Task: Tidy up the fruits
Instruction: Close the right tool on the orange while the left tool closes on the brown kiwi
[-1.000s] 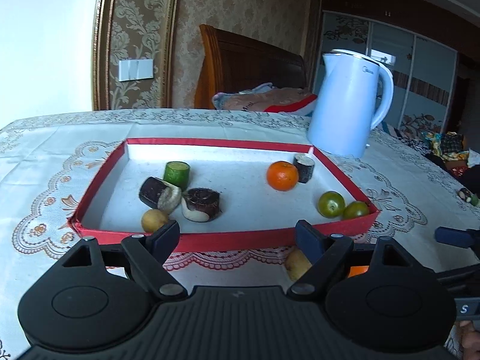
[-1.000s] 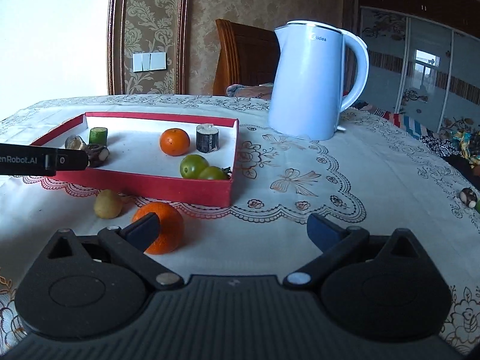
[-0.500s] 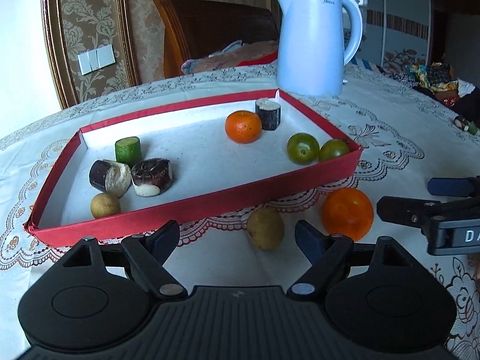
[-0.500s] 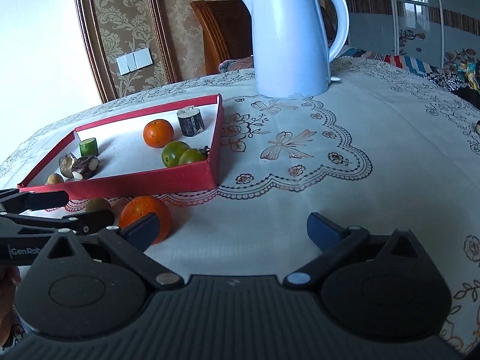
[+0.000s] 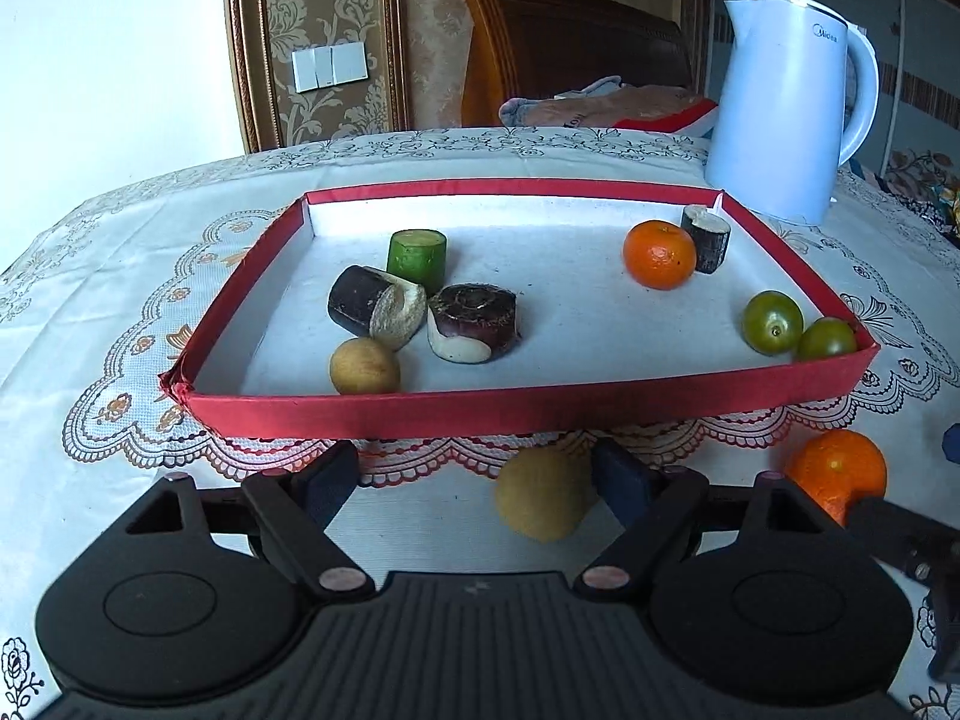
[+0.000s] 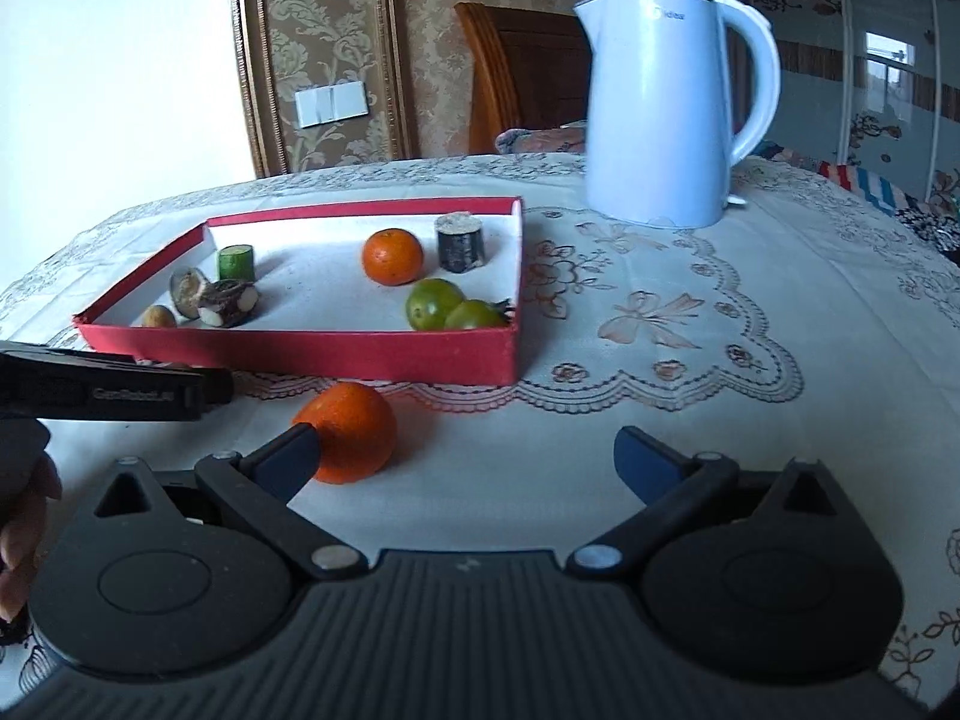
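A red tray (image 5: 528, 405) with a white floor sits on a lace-patterned tablecloth (image 5: 108, 312), and a pale blue kettle (image 5: 786, 108) stands beyond its far right corner. Inside the tray lie an orange (image 5: 659, 255), a dark cut cylinder (image 5: 707, 238) just beside it, two green fruits (image 5: 772, 321) touching in the near right corner, a green cut piece (image 5: 417, 252), two dark cut pieces (image 5: 474, 330) and a small yellow-brown fruit (image 5: 364, 366). Outside, in front of the tray's near wall, a yellow-brown fruit (image 5: 543, 495) rests on the cloth between the wide-spread jaws of the left gripper (image 5: 474, 486), close to the right-hand finger; contact cannot be told. A second orange (image 6: 348, 441) lies to its right, by the left finger of the right gripper (image 6: 465, 462), whose jaws also stand wide, gripping nothing
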